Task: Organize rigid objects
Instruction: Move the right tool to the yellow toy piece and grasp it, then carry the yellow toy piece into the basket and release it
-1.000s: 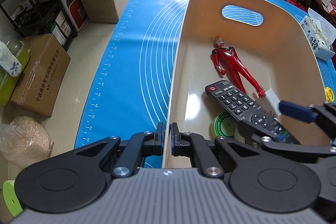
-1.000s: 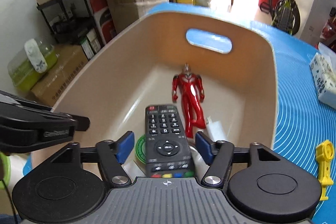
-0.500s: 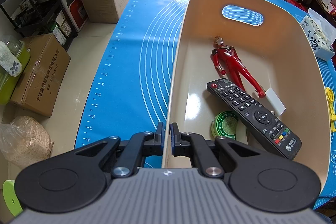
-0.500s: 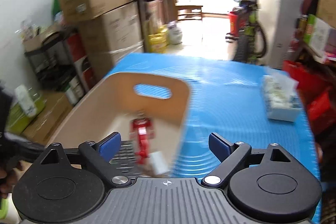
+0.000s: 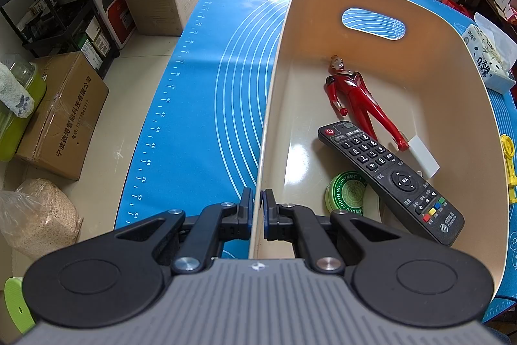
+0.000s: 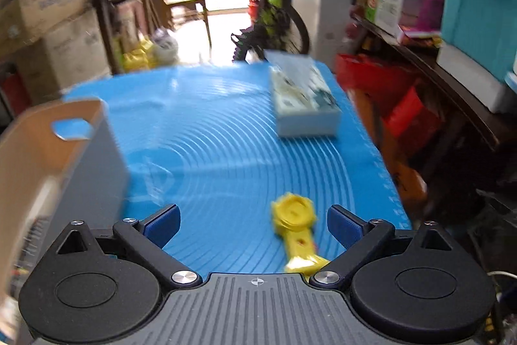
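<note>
Your left hand-held gripper [image 5: 256, 212] is clenched on the near-left wall of the beige bin [image 5: 452, 60], one finger outside and one inside. The bin stands on the blue mat [image 5: 206, 105] that covers the worktop.

Inside the bin:
- the red figure [image 5: 358, 99] lies near the far wall, under the handle cutout;
- the black remote [image 5: 387, 180] lies diagonal in the middle, its top end just beside the figure's leg;
- the green tin [image 5: 345, 193] sits partly under the remote, towards the near wall;
- a white card [image 5: 423, 156] is by the figure's feet.

Your right hand-held gripper [image 6: 253, 227] is released, w/ nothing between the fingers, above the mat to the right of the bin. The yellow toy [image 6: 295, 228] lies on the mat just under it, outside the bin. The tissue box [image 6: 303, 99] sits further back; this view is blurred.
</note>
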Demonstrator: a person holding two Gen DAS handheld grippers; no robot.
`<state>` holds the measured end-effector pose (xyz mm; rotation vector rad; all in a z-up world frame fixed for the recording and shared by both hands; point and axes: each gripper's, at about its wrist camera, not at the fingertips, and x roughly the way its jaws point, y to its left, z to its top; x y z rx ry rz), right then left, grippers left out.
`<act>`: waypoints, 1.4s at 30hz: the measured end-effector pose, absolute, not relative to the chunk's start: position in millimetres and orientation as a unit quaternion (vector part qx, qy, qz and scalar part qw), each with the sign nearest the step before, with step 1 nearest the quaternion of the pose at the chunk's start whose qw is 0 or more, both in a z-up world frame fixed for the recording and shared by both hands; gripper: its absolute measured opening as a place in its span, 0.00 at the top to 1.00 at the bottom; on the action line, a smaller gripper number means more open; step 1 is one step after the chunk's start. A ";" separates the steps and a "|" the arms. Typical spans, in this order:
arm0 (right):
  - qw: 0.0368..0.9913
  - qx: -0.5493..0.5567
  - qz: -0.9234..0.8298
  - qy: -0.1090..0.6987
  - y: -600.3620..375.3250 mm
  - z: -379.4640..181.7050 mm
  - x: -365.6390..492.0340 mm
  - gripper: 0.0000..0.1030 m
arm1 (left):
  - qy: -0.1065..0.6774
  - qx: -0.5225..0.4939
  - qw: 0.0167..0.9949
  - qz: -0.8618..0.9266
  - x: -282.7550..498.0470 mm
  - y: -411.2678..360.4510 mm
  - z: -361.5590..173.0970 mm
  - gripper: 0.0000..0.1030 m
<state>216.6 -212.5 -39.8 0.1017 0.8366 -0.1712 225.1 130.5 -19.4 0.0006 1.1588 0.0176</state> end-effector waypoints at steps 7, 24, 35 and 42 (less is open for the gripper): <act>0.897 0.069 -0.100 0.424 -235.3 -75.1 219.0 0.06 | 0.547 0.003 0.837 0.009 224.0 130.1 -19.4 0.92; 0.901 0.065 -0.102 0.417 -247.0 -113.8 215.4 0.17 | 0.547 0.008 0.837 0.011 223.2 128.1 -17.8 0.92; 0.902 0.045 -0.089 0.420 -251.9 -109.1 230.3 0.45 | 0.547 0.008 0.837 0.011 222.8 128.3 -17.8 0.92; 0.906 0.028 -0.086 0.414 -242.4 -104.3 226.4 0.64 | 0.547 0.008 0.837 0.011 222.9 128.2 -17.8 0.92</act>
